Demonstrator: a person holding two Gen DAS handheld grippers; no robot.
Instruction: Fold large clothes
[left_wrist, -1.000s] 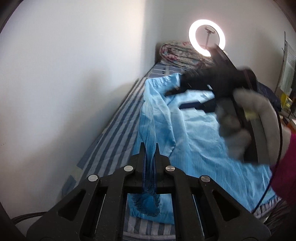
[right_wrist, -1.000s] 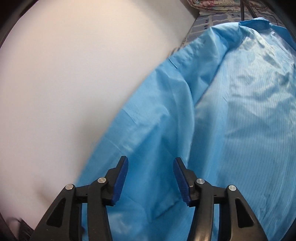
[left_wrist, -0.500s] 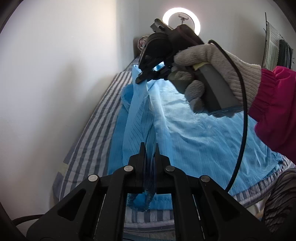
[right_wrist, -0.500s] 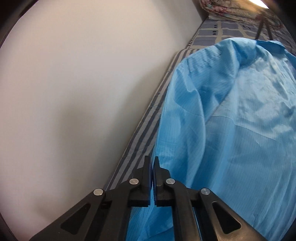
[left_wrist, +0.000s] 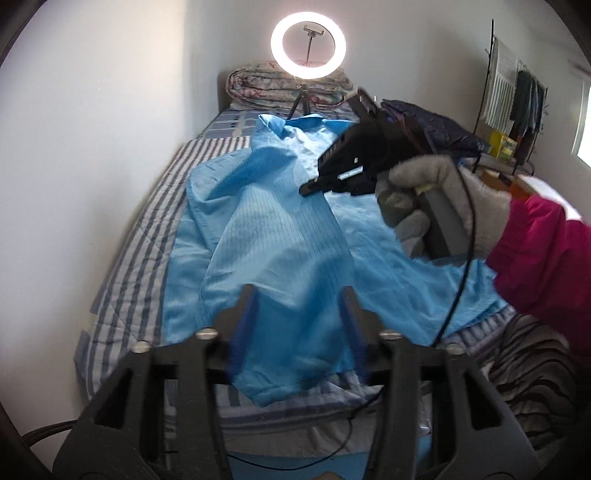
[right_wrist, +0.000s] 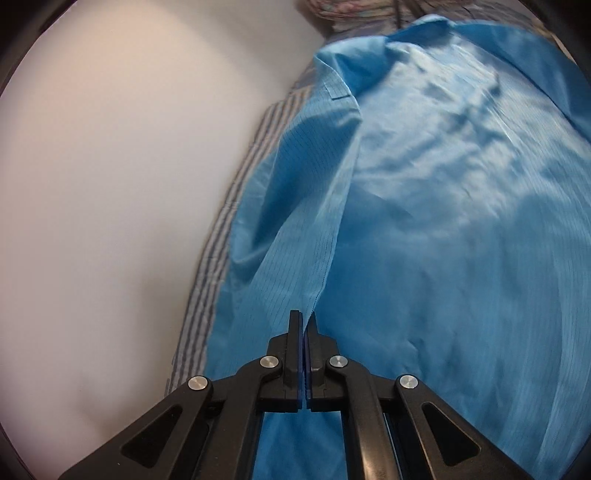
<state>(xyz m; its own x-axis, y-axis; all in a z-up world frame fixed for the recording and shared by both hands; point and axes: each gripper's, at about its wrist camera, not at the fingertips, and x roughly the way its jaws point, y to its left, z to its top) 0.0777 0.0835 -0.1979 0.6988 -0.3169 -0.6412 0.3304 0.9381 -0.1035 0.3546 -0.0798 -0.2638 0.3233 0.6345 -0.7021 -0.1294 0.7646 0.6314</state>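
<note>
A large light-blue garment (left_wrist: 280, 236) with fine dark stripes lies spread along a striped bed (left_wrist: 147, 229). My left gripper (left_wrist: 297, 319) hovers over its near end. Its jaws are opening, and the blurred blue pads (left_wrist: 243, 321) stand apart from the cloth below. My right gripper (left_wrist: 310, 189), held by a gloved hand (left_wrist: 424, 199), pinches a raised fold near the garment's middle. In the right wrist view the right gripper (right_wrist: 304, 325) is shut on that fold's edge, and the blue garment (right_wrist: 443, 206) fills the frame to the right.
A white wall (left_wrist: 92, 166) runs along the bed's left side. A ring light on a tripod (left_wrist: 308, 40) and a rolled quilt (left_wrist: 258, 86) stand at the far end. A dark jacket (left_wrist: 443, 133) lies at the right, with a clothes rack (left_wrist: 517, 88) behind it. A black cable (left_wrist: 458, 280) hangs from the right gripper.
My left gripper let go of the cloth it pinched, and the cloth dropped flat on the bed. My right gripper shut on a fold and moved it toward the garment's middle.
</note>
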